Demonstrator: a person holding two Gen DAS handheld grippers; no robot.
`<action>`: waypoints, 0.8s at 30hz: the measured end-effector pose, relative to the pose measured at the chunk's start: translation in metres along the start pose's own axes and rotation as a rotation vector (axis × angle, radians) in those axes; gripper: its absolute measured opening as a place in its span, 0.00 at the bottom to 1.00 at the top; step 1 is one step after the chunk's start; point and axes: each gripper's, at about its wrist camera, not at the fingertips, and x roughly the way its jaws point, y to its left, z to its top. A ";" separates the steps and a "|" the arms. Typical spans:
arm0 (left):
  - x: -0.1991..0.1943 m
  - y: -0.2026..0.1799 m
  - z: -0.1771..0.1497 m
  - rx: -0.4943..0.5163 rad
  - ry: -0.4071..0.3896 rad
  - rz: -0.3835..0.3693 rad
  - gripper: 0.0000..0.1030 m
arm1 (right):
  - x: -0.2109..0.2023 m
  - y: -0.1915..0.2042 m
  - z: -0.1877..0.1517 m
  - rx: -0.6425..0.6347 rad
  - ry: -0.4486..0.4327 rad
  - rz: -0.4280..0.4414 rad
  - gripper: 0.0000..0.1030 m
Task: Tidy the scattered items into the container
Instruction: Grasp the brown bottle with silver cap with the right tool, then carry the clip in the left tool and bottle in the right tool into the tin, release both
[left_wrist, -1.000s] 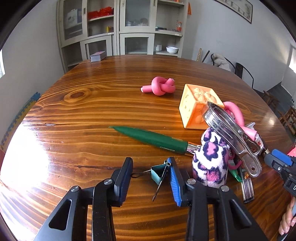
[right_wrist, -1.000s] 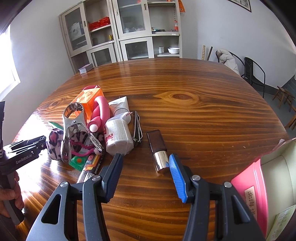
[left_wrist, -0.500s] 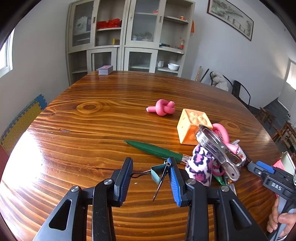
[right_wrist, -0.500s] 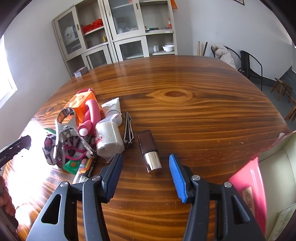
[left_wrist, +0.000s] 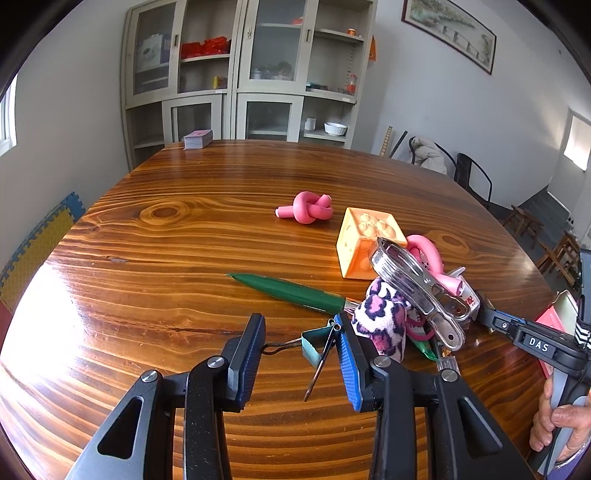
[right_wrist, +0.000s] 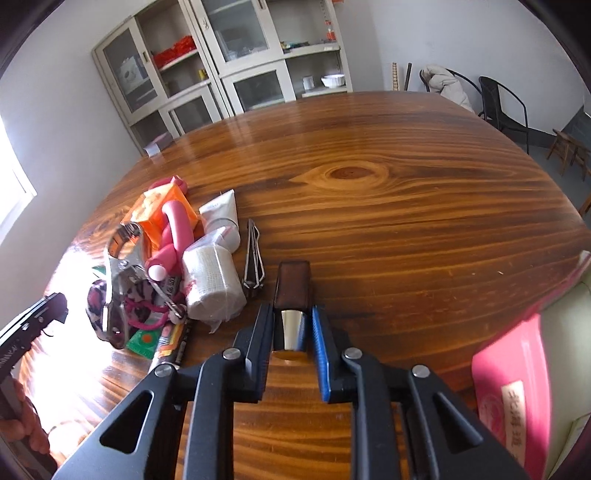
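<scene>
My left gripper (left_wrist: 299, 330) is shut on a teal binder clip (left_wrist: 312, 345), held by its wire handles just above the wooden table (left_wrist: 166, 280). My right gripper (right_wrist: 291, 312) points down at a brown tube with a silver end (right_wrist: 293, 284) that lies on the table. Its jaws are closing, and the pads meet the silver end on both sides. A cream container (right_wrist: 565, 325) with a pink packet (right_wrist: 517, 369) in it sits at the lower right of the right wrist view.
A pile lies between the grippers: leopard pouch (left_wrist: 382, 325), large metal clip (left_wrist: 417, 288), orange cube (left_wrist: 364, 243), bandage roll (right_wrist: 212, 284), white tube (right_wrist: 221, 218), metal tweezers (right_wrist: 253, 262). A green pen (left_wrist: 291, 291) and pink knot (left_wrist: 308, 210) lie apart. Cabinets and chairs stand beyond.
The right jaws have closed from wide apart onto the tube's silver end. The left gripper has risen a little with the binder clip still in it.
</scene>
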 end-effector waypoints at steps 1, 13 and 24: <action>-0.001 -0.001 0.000 0.002 -0.004 -0.002 0.39 | -0.005 0.000 0.000 0.003 -0.012 0.007 0.21; -0.012 -0.018 -0.005 0.009 -0.024 -0.030 0.39 | -0.073 0.009 -0.014 0.043 -0.190 0.081 0.21; -0.034 -0.071 -0.008 0.072 -0.052 -0.138 0.39 | -0.152 -0.035 -0.052 0.155 -0.308 0.006 0.21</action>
